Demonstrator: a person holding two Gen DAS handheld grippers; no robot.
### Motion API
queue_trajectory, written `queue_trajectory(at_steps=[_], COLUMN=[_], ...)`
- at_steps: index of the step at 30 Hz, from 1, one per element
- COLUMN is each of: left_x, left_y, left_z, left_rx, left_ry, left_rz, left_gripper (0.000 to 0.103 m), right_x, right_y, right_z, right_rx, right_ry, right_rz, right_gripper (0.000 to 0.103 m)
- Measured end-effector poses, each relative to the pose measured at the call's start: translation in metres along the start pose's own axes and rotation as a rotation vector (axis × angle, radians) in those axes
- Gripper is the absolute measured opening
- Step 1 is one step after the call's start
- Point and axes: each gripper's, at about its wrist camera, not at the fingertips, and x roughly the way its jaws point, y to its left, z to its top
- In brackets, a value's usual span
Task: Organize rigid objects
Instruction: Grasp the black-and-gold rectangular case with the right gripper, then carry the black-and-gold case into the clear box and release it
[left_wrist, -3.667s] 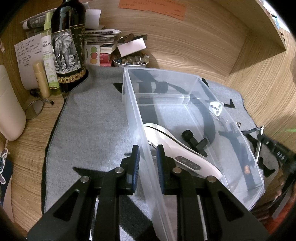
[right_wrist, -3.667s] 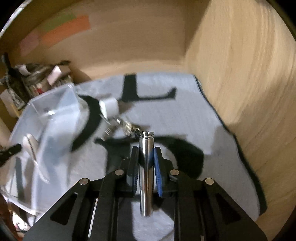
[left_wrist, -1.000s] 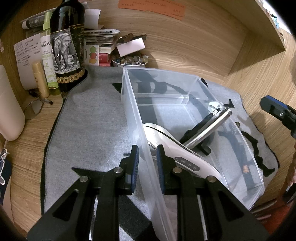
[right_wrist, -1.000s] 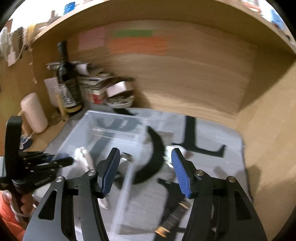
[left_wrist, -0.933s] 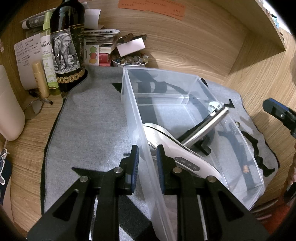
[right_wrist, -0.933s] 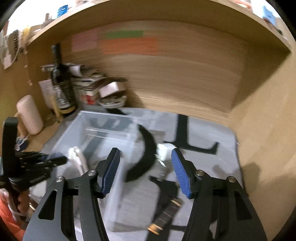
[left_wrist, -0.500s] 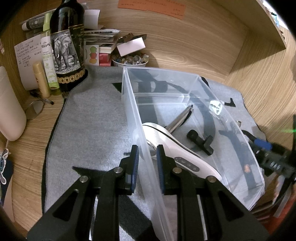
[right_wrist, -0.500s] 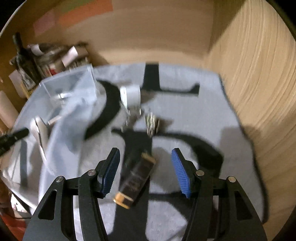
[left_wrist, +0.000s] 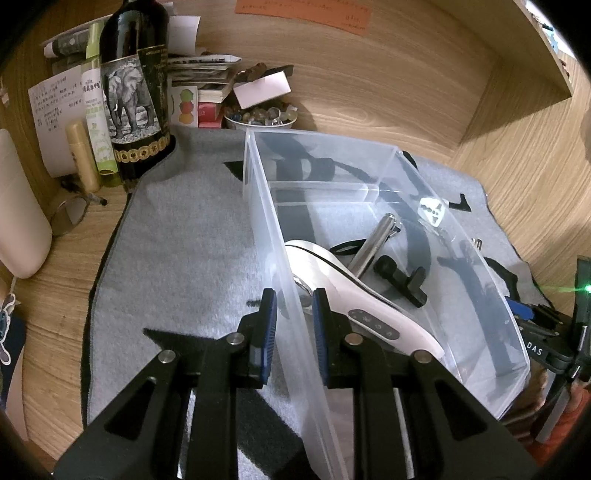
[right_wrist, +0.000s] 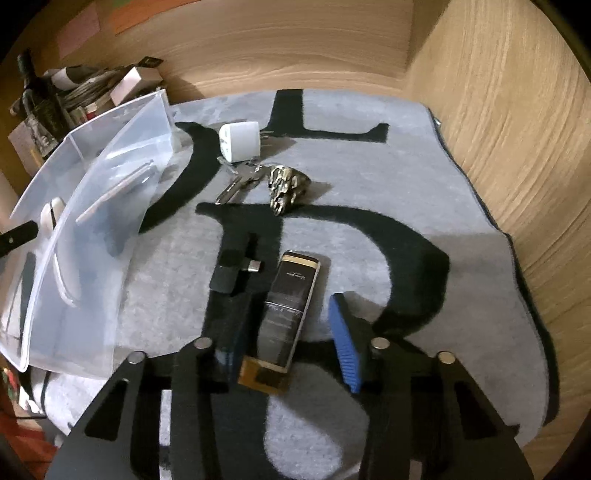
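A dark rectangular lighter with gold trim (right_wrist: 286, 314) lies flat on the grey felt mat (right_wrist: 369, 192), framed between the wide-open, empty fingers of the right gripper (right_wrist: 290, 341), apparently lined up for a pickup. The left gripper (left_wrist: 290, 325) has its fingers closed on the near wall of the clear plastic bin (left_wrist: 275, 236), likely steadying it on the worktop; inside rest a silver metal cylinder (left_wrist: 373, 243) and a white handheld device (left_wrist: 347, 295).

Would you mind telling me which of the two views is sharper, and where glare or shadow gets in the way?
Left wrist view: sharp, the wine bottle label legible; glare streaks the clear bin wall, and a green light flares at the right edge. Right wrist view: softer and slightly smeared; the black-and-gold case between the open right gripper fingers is blurred, and the near mat is in shadow.
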Motion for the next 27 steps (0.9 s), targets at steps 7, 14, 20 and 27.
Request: queue_trajectory(at_steps=[7, 14, 20, 27], left_x=[0.0, -0.004, -0.009, -0.012], left_y=[0.0, 0.001, 0.001, -0.001], left_z=[0.0, 0.0, 0.002, 0.002], left_rx=[-0.001, -0.006, -0.005, -0.002], left_ry=[0.0, -0.011, -0.026, -0.042], left_rz=[0.001, 0.0, 0.005, 0.014], left_gripper=[0.019, 0.017, 0.016, 0.015], right_x=[-0.005, -0.03, -0.059, -0.075], right_y=[-0.001, 0.015, 0.036, 0.065], right_z=[0.01, 0.029, 0.053, 0.078], right_rx=[0.016, -0.018, -0.065, -0.127], right_ry=[-0.029, -0.112, -0.218, -0.31], right_rz=[-0.016, 0.041, 0.096, 0.193], right_gripper=[0.022, 0.022, 0.022, 0.022])
